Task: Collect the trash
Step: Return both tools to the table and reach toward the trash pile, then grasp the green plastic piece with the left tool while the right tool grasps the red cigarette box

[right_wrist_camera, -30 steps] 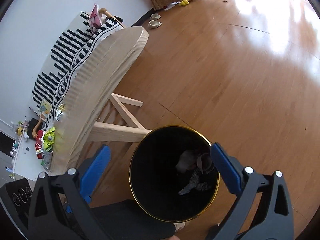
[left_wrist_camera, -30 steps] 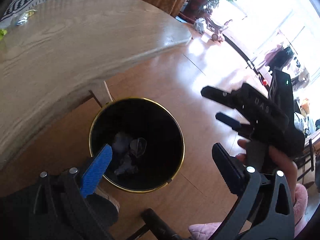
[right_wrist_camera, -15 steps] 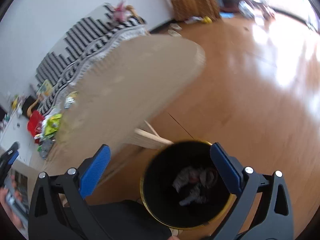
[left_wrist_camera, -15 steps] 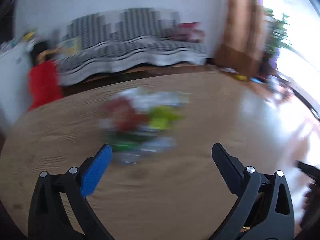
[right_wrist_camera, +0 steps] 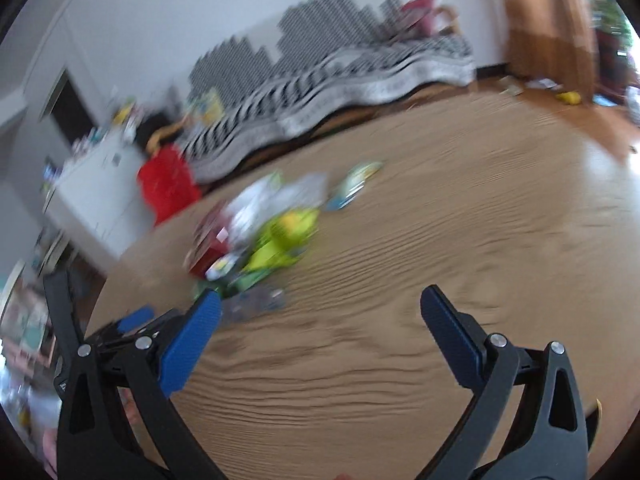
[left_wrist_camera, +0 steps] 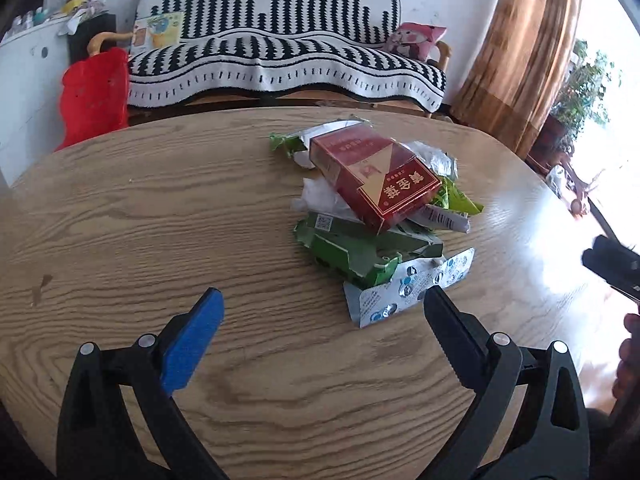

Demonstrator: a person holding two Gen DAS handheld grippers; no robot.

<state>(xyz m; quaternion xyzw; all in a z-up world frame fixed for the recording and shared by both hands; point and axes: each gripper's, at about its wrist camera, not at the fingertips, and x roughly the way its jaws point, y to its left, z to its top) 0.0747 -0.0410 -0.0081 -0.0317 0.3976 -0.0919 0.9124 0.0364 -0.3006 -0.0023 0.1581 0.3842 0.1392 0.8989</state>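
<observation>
A pile of trash lies on the wooden table (left_wrist_camera: 160,216): a red cigarette pack (left_wrist_camera: 374,178) on top, a torn green carton (left_wrist_camera: 360,250), green wrappers (left_wrist_camera: 456,198), white paper (left_wrist_camera: 320,196) and a silver blister pack (left_wrist_camera: 412,284) nearest me. My left gripper (left_wrist_camera: 322,312) is open and empty, just short of the blister pack. My right gripper (right_wrist_camera: 320,312) is open and empty above the table; its view is blurred, with the pile (right_wrist_camera: 264,232) ahead to the left. The right gripper also shows at the left wrist view's right edge (left_wrist_camera: 612,266).
A black-and-white striped sofa (left_wrist_camera: 280,56) stands behind the table with a pink cushion (left_wrist_camera: 416,38). A red bag (left_wrist_camera: 94,96) and white cabinet (left_wrist_camera: 24,80) are at the left. Brown curtains (left_wrist_camera: 524,52) hang at the right. The table's right edge (left_wrist_camera: 560,200) drops to the floor.
Both grippers have swung up from the black bin on the floor to face the trash pile on the table. The bin is out of view. Both stay open and empty.
</observation>
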